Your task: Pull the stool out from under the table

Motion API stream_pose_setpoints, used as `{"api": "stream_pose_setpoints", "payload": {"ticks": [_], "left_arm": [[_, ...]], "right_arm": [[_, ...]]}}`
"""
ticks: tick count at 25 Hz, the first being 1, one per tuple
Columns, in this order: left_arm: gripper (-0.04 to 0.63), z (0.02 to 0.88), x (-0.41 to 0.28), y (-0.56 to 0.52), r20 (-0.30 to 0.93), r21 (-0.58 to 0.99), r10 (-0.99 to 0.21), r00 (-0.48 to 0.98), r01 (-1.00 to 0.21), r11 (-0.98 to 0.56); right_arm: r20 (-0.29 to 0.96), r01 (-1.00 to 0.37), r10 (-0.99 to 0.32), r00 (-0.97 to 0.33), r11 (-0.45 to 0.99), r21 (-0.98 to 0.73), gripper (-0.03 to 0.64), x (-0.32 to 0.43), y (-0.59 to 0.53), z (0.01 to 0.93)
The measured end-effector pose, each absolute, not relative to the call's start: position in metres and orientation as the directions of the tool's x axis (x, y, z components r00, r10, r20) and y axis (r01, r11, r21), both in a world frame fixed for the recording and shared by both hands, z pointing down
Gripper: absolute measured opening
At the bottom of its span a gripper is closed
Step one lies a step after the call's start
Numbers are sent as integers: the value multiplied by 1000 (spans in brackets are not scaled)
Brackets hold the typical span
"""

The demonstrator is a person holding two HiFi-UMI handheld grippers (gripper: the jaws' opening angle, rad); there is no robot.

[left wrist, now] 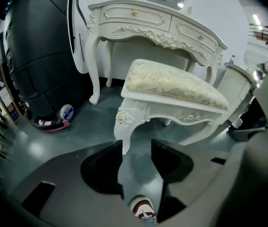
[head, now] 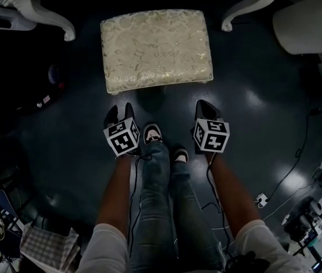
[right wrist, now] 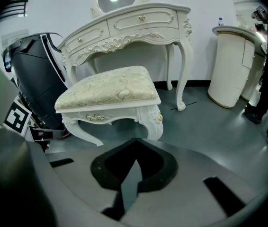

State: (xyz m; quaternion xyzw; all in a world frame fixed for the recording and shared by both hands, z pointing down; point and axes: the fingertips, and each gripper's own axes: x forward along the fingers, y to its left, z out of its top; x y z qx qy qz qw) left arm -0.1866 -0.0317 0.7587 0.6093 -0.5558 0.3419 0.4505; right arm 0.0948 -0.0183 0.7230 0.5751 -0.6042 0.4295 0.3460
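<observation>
Both empty: left tongs [head: 120, 111] stood wide, right tongs [head: 202, 104] shut. Stool [head: 156, 50] sat near your shoes [head: 152, 133]; you risked tripping, stepping forward.

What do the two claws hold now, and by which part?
Nothing. The left claw is open, the right claw shut and empty; neither touches the stool.

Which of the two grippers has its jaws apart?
The left gripper: its jaws stand apart, empty, with a shoe visible through the gap. The right gripper has its jaws shut together.
</observation>
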Motion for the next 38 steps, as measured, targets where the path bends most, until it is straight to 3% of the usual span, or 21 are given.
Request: {"api": "stream_pose_setpoints", "payload": {"ticks": [3,5,9,16,23,38], "left_arm": [[184,731,-173,-30,902,200,-392,178,-980,15],[119,709,-162,-33,890,196,-414,190,-980,-29],[112,663,-142,-44,865,201,-447,229,-973,-110],[35,585,-127,-54,837,163,-495,234,-970,-182],[15,501,-119,-51,795,182,-542,273,-959,-217],[9,322,-109,-94,700,257,-637,321,-947,-195]], "right_arm": [[906,-991,-411,-106,-31,-130,-2,94,-20,704],[901,-990,-419,-110,-34,-137,-2,95,-21,689],[896,-987,-431,-112,-60,-152,-2,97,-19,655],[881,-972,-449,-149,-98,-214,-2,86,-9,595],[874,-966,-441,-204,-54,-253,-2,66,-10,532],[788,-942,-557,-261,-30,-334,-2,46,-77,361]]}}
